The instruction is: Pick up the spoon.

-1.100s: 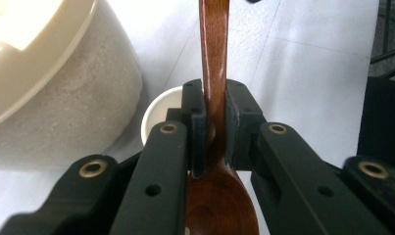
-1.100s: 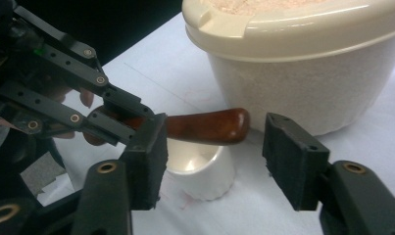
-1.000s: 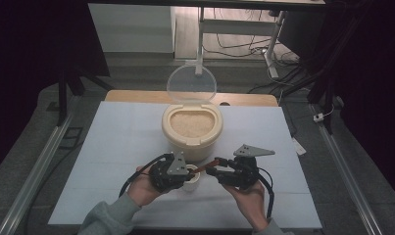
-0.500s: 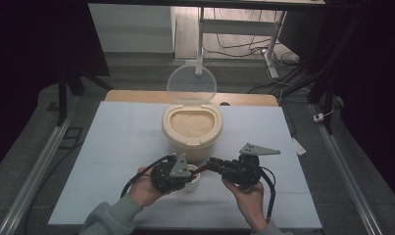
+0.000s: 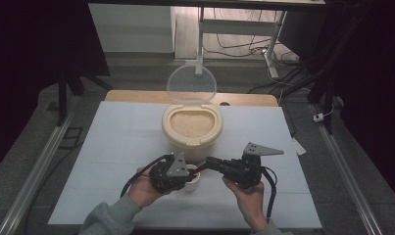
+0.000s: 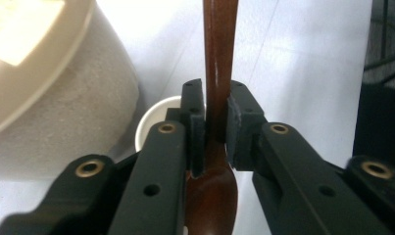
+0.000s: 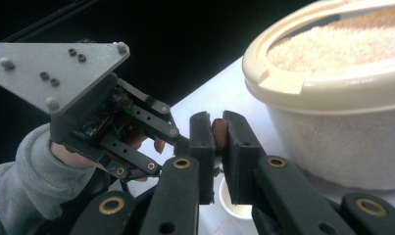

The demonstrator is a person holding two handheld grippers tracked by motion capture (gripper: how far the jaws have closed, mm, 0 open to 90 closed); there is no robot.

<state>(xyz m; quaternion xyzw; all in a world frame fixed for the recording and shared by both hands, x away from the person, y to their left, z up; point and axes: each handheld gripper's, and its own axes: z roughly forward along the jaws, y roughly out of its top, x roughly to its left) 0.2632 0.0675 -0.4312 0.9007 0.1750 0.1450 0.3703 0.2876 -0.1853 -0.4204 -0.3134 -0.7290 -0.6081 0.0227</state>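
Holding a brown wooden spoon (image 6: pixel 219 73) between both grippers, I keep my hands low at the near edge of the table (image 5: pixel 111 147), at about 6 o'clock from the rice tub (image 5: pixel 191 128). My left gripper (image 5: pixel 185 172) has its jaws drawn in around the spoon where the handle meets the bowl; in the left gripper view the pads sit against both sides of the neck, the bowl lies toward the camera and the handle runs straight away to 12 o'clock. Those jaws have just eased out a little, yet the pads look to be in contact with the wood. My right gripper (image 5: pixel 210 163) comes in from 3 o'clock and has just been closing; in the right gripper view its jaws are pressed together on the far end of the handle (image 7: pixel 218 133), a brown tip showing between the pads. The two grippers point at each other, the spoon bridging them. A small white cup (image 5: pixel 191 180) stands on the table right under the spoon, just beside the tub's near wall. The tub is open, full of pale rice (image 5: pixel 191 122), with its clear lid (image 5: pixel 191 84) standing up at 12 o'clock. A grey sleeve (image 5: pixel 107 215) covers my left forearm.
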